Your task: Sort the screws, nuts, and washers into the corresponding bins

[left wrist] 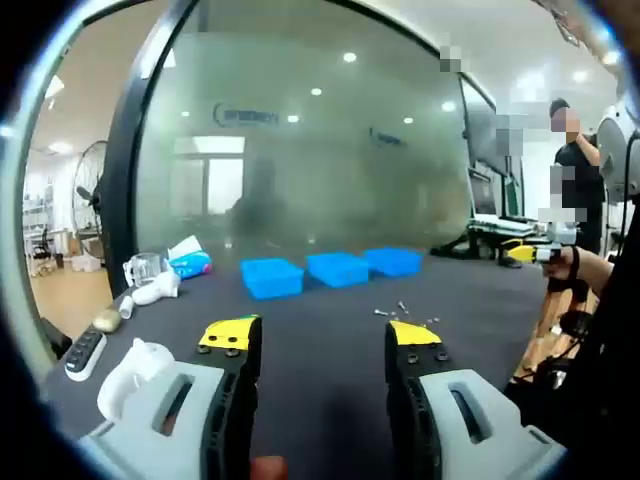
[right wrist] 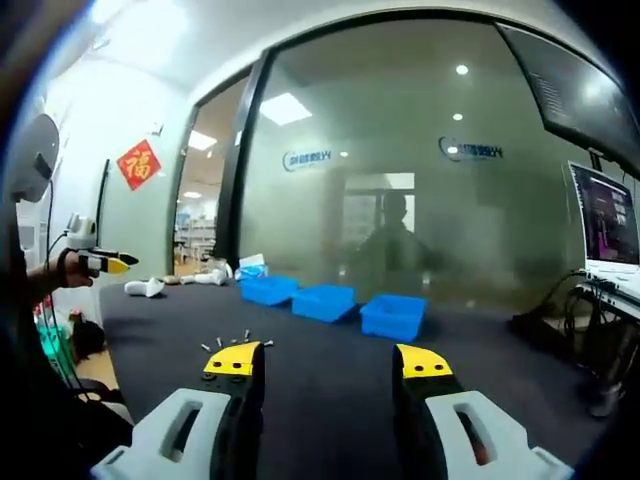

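Observation:
Three blue bins stand in a row at the far side of the dark table (left wrist: 320, 400): left bin (left wrist: 272, 277), middle bin (left wrist: 338, 268), right bin (left wrist: 393, 261). A small cluster of screws and other hardware (left wrist: 402, 312) lies just past my left gripper's (left wrist: 322, 335) right jaw. The left gripper is open and holds nothing. In the right gripper view the bins (right wrist: 323, 302) sit ahead and the hardware (right wrist: 236, 341) lies above the left jaw. My right gripper (right wrist: 332, 362) is open and holds nothing. Each gripper also appears in the other's view, held by a hand: right gripper (left wrist: 527, 253), left gripper (right wrist: 112, 264).
At the table's left end lie a remote (left wrist: 85, 350), white items (left wrist: 155, 290), a clear cup (left wrist: 145, 268) and a blue-white packet (left wrist: 190, 263). A glass wall (left wrist: 320, 160) rises behind the bins. Monitors (right wrist: 610, 225) and cables stand to the right. A person (left wrist: 575, 160) stands at the far right.

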A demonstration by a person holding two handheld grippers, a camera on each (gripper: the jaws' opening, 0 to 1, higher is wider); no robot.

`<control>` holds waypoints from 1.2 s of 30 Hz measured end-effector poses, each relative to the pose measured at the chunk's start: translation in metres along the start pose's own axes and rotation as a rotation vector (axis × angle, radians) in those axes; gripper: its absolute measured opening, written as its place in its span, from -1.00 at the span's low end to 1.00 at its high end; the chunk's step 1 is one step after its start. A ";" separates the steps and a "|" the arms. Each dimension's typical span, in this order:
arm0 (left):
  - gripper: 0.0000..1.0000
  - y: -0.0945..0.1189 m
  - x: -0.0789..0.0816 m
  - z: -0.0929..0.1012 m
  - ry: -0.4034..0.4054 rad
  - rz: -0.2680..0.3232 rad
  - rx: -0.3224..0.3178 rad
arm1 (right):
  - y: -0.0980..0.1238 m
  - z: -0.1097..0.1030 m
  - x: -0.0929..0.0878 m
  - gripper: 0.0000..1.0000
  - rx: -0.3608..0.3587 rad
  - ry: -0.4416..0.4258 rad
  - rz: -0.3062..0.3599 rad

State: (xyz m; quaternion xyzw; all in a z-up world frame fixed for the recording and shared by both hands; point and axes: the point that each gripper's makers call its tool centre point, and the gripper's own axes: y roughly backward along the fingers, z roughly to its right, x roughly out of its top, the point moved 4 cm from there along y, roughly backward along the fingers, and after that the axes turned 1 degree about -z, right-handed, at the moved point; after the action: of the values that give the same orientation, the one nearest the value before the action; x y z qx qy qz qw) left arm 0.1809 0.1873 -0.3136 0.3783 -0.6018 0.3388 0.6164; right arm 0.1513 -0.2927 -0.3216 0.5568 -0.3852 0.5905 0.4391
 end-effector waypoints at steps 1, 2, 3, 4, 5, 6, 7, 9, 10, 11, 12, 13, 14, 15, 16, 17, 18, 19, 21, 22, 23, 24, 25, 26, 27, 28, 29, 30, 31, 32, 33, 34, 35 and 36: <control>-0.04 0.000 0.000 0.000 0.000 -0.001 0.000 | 0.000 0.000 0.000 -0.05 0.000 0.002 0.000; -0.04 0.000 0.000 0.000 0.000 -0.001 0.001 | 0.000 0.000 0.000 -0.05 0.000 0.004 0.000; -0.04 0.000 0.000 0.000 -0.001 0.000 0.000 | 0.000 0.000 0.001 -0.05 -0.001 0.005 0.001; -0.04 0.000 -0.001 0.000 -0.001 -0.001 -0.001 | 0.000 0.000 0.001 -0.05 -0.001 0.004 0.003; -0.04 0.000 -0.001 0.000 -0.001 -0.001 -0.001 | 0.000 0.000 0.002 -0.05 -0.001 0.003 0.004; -0.04 0.000 -0.001 0.000 -0.002 -0.002 -0.001 | 0.001 0.000 0.002 -0.05 -0.002 0.004 0.004; -0.04 -0.001 -0.001 0.000 -0.001 -0.002 -0.001 | 0.001 0.000 0.001 -0.05 -0.002 0.004 0.003; -0.04 -0.001 -0.001 0.000 -0.002 -0.003 -0.001 | 0.001 0.001 0.001 -0.05 -0.003 0.004 0.001; -0.04 -0.001 -0.001 0.000 -0.003 -0.003 -0.001 | 0.001 0.001 0.000 -0.05 -0.003 0.003 0.001; -0.04 -0.001 -0.001 0.000 -0.003 -0.003 -0.001 | 0.001 0.001 0.000 -0.05 -0.003 0.003 0.000; -0.04 -0.001 -0.001 0.000 -0.004 -0.003 -0.001 | 0.001 0.000 0.000 -0.05 -0.002 0.003 0.000; -0.04 -0.001 -0.001 0.000 -0.005 -0.003 0.000 | 0.000 0.000 0.000 -0.05 -0.003 0.003 0.000; -0.04 -0.001 0.000 0.000 -0.004 -0.002 0.000 | 0.000 0.000 0.000 -0.05 -0.002 0.003 0.000; -0.04 -0.001 0.000 0.000 -0.005 -0.003 0.000 | 0.000 0.000 0.000 -0.05 -0.001 0.003 0.000; -0.04 0.000 -0.001 0.000 -0.006 -0.004 0.000 | 0.000 0.000 0.000 -0.04 0.000 0.003 0.000; -0.04 -0.001 -0.001 0.000 -0.006 -0.005 0.000 | 0.000 0.000 0.000 -0.04 0.000 0.003 0.000; -0.04 -0.001 -0.001 0.000 -0.006 -0.005 0.000 | 0.000 0.000 0.000 -0.04 0.000 0.003 0.000; -0.04 -0.001 -0.001 0.000 -0.006 -0.005 0.000 | 0.001 0.000 0.000 -0.04 0.000 0.003 0.001; -0.04 -0.001 0.000 0.000 -0.006 -0.004 0.000 | 0.001 -0.001 0.000 -0.04 0.000 0.001 0.000; -0.04 -0.001 0.000 0.000 -0.009 -0.004 0.001 | 0.001 -0.001 0.000 -0.04 0.001 0.001 0.000; -0.04 -0.001 0.000 0.000 -0.010 -0.003 0.001 | 0.001 -0.001 0.000 -0.04 0.000 0.002 0.000; -0.04 -0.001 0.001 0.000 -0.009 -0.002 0.000 | 0.001 -0.001 0.000 -0.04 0.001 0.002 0.000; -0.04 0.000 0.001 0.000 -0.010 -0.002 0.001 | 0.002 -0.001 0.000 -0.04 0.001 0.001 -0.001; -0.04 0.000 0.001 0.000 -0.010 -0.001 0.002 | 0.002 -0.001 0.000 -0.04 0.002 0.002 -0.001; -0.04 0.000 0.001 0.001 -0.011 -0.001 0.001 | 0.002 0.000 -0.001 -0.04 0.001 0.002 -0.002; -0.04 0.000 0.001 0.001 -0.011 -0.002 0.000 | 0.002 0.000 -0.001 -0.04 0.001 0.000 -0.004; -0.04 0.000 0.001 0.001 -0.012 -0.002 0.000 | 0.002 0.000 -0.001 -0.04 0.002 -0.002 -0.005; -0.04 0.000 0.001 0.002 -0.013 -0.003 -0.001 | 0.002 0.000 -0.002 -0.04 0.002 -0.003 -0.008; -0.04 0.000 0.001 0.002 -0.013 -0.004 -0.001 | 0.002 0.000 -0.002 -0.04 0.001 -0.002 -0.009; -0.04 -0.001 0.001 0.002 -0.014 -0.004 -0.001 | 0.002 0.000 -0.003 -0.04 0.001 -0.003 -0.010; -0.04 -0.001 0.001 0.002 -0.014 -0.005 -0.001 | 0.002 0.000 -0.003 -0.04 0.002 -0.007 -0.012; -0.04 -0.001 0.000 0.002 -0.015 -0.007 -0.002 | 0.002 0.000 -0.003 -0.04 0.003 -0.009 -0.013; -0.04 -0.001 0.000 0.002 -0.015 -0.008 -0.002 | 0.002 0.000 -0.003 -0.04 0.004 -0.009 -0.014; -0.04 -0.001 0.000 0.001 -0.015 -0.008 -0.002 | 0.002 0.000 -0.003 -0.04 0.004 -0.008 -0.015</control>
State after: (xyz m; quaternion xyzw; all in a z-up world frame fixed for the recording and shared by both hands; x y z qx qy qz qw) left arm 0.1812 0.1856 -0.3140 0.3827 -0.6051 0.3328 0.6137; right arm 0.1491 -0.2940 -0.3249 0.5630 -0.3817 0.5856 0.4410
